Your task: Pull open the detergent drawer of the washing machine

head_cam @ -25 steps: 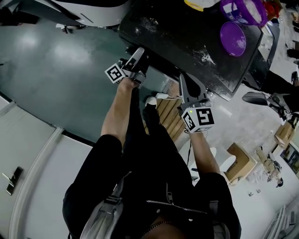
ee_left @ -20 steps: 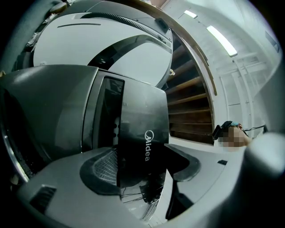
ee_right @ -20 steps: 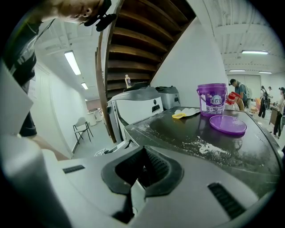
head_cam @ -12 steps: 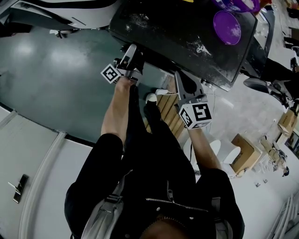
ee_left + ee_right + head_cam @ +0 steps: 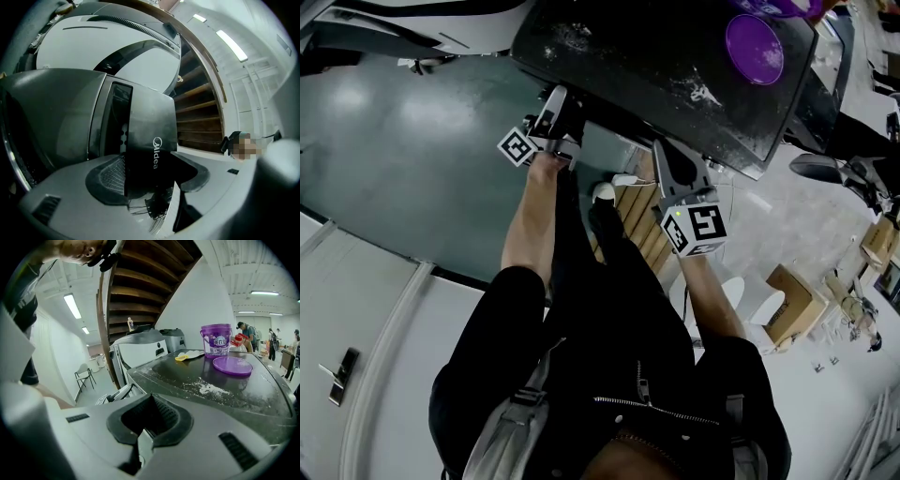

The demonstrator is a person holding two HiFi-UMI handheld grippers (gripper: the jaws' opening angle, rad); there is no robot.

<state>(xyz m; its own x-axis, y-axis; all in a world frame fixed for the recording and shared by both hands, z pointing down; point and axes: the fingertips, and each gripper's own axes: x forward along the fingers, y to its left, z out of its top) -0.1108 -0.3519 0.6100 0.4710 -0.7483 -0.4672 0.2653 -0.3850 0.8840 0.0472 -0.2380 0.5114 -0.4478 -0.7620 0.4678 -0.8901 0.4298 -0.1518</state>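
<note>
The left gripper (image 5: 150,182) has its jaws narrowed onto the detergent drawer (image 5: 151,136), which sits in the front of the washing machine (image 5: 656,66). The right gripper (image 5: 140,442) has its jaws pressed together with nothing between them, just beside the machine's top edge.

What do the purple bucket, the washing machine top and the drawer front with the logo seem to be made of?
The purple bucket looks like plastic: evenly coloured, slightly translucent. The washing machine top is dark, smooth, faintly shiny: painted metal or plastic, unclear. The drawer front is likely glossy dark plastic, with soft reflections.
</note>
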